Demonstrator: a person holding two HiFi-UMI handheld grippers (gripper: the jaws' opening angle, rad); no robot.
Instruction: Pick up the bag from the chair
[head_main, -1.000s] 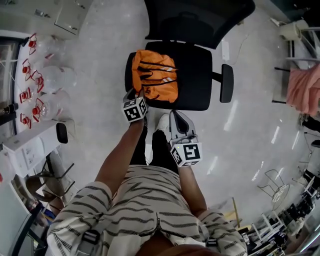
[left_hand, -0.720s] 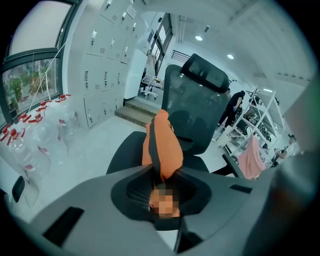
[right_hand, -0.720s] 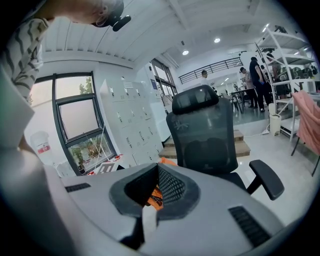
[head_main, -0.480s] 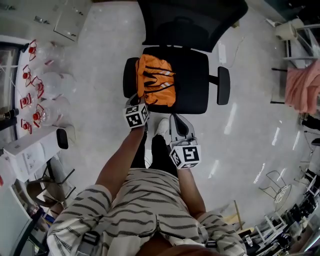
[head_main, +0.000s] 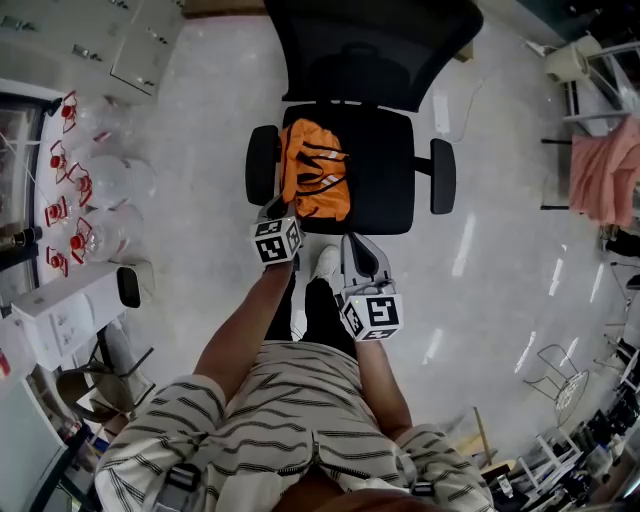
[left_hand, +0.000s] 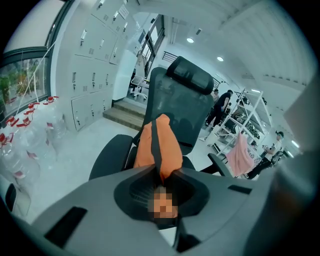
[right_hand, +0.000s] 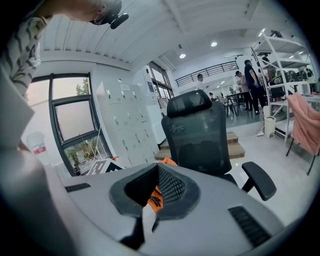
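- Bag (head_main: 315, 182), orange with dark straps, lies on the left half of the seat of a black office chair (head_main: 385, 170); its near edge reaches the seat's near left corner.
- In the head view the left claw (head_main: 275, 212) sits at that near edge of the bag, with its marker cube just nearer to the person.
- The left gripper view shows the left claw (left_hand: 162, 175) with its jaws pinched on a fold of the bag (left_hand: 160, 145) at a dark strap. The jaws have just been closing, and the orange fabric is between them.
- From the pinched fold the bag rises in a narrow ridge towards the chair (left_hand: 185, 100) backrest.
- The right claw (head_main: 352, 243) hangs to the right of the left one, over the floor just near of the seat's front edge and apart from the bag.
- In the right gripper view the right claw (right_hand: 152, 192) has its jaws drawn together with nothing in them. A patch of the bag (right_hand: 167, 161) shows beyond them, and the chair (right_hand: 200, 135) stands farther off.
- The person's bare forearms run from a striped shirt (head_main: 290, 420) out to both claws.
- Clear water jugs (head_main: 85, 190) with red caps stand on the floor at far left.
- A pink cloth (head_main: 605, 170) hangs at the right edge.
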